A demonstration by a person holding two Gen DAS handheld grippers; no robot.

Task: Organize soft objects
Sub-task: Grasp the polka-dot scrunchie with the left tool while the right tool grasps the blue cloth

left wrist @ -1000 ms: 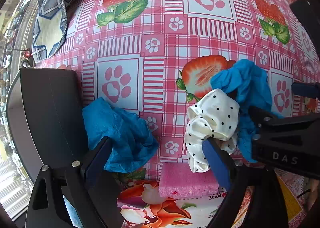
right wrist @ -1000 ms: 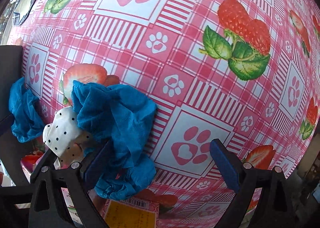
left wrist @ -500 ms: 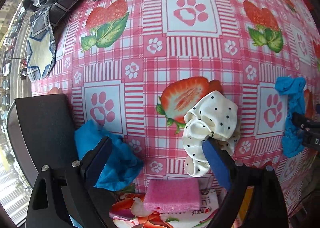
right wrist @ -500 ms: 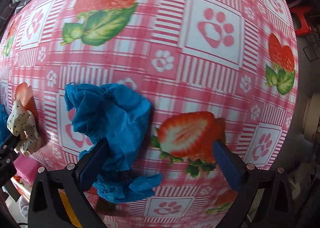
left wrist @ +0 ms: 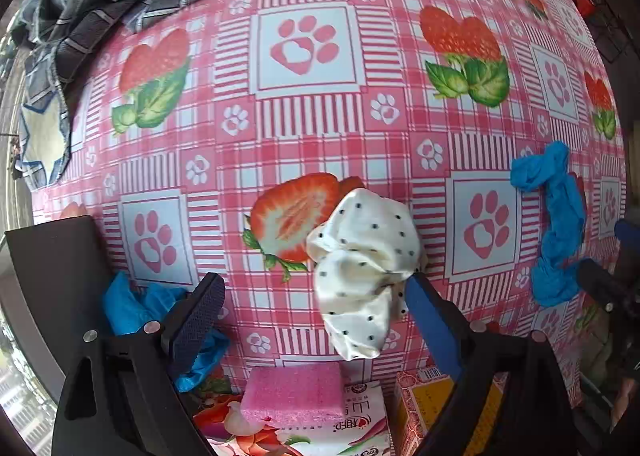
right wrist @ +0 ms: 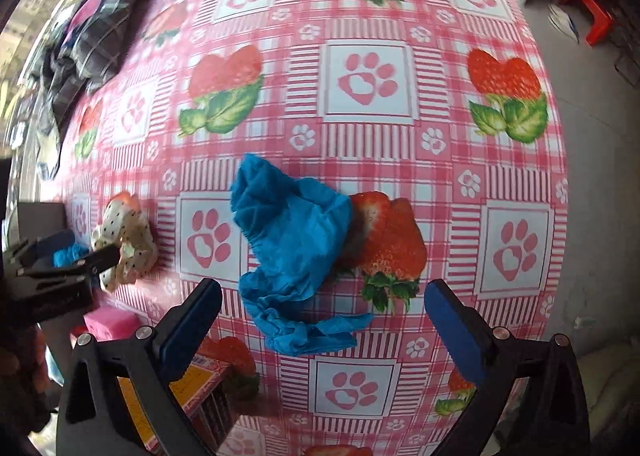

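Left wrist view: the left gripper hangs spread beside the dotted scrunchie, light and floppy on the tablecloth, best pinched mid-bunch; right wrist view: the right gripper, spread, hovers over the crumpled blue cloth.
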